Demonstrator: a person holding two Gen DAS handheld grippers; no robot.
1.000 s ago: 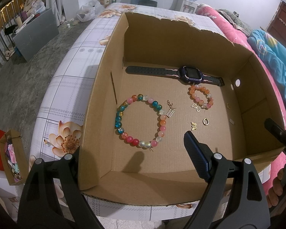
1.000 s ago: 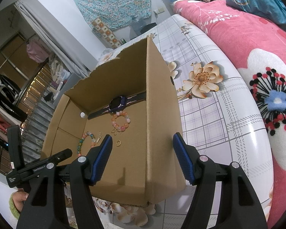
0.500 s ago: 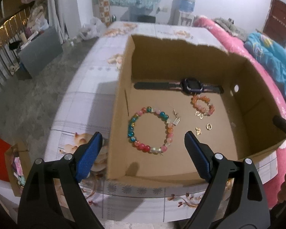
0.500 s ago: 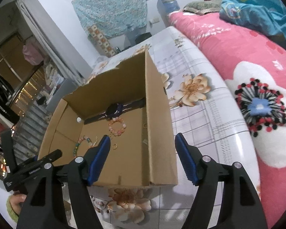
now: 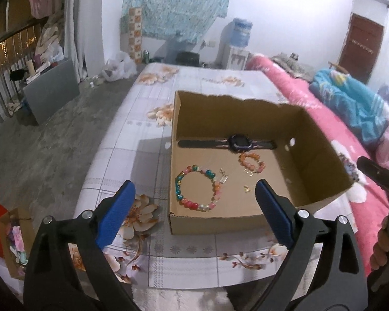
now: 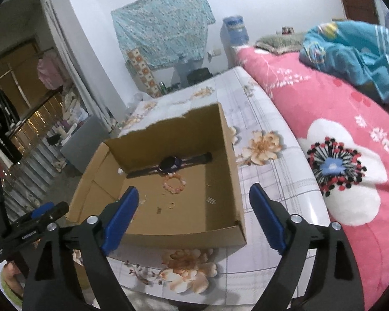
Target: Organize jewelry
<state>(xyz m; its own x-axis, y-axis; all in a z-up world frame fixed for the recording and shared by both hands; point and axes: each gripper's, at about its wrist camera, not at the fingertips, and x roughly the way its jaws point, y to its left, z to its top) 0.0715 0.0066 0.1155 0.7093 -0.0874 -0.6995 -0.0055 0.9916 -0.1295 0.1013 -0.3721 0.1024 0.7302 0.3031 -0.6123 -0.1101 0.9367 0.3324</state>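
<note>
Jaws on both the left gripper (image 5: 194,212) and right gripper (image 6: 194,220) are opening wide with nothing between them, poised above the near edge of the tabletop (image 5: 132,134). Ahead and below lies an open cardboard box (image 5: 311,140), where 1 watch (image 5: 237,142), 1 large beaded bracelet (image 5: 197,190), 1 small bracelet (image 5: 251,162) and loose charms (image 5: 247,188) sit spread apart, apparently laid out for sorting.

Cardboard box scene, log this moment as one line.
left gripper: opening, empty | right gripper: opening, empty | cardboard box: holds watch, large bracelet, small bracelet
</note>
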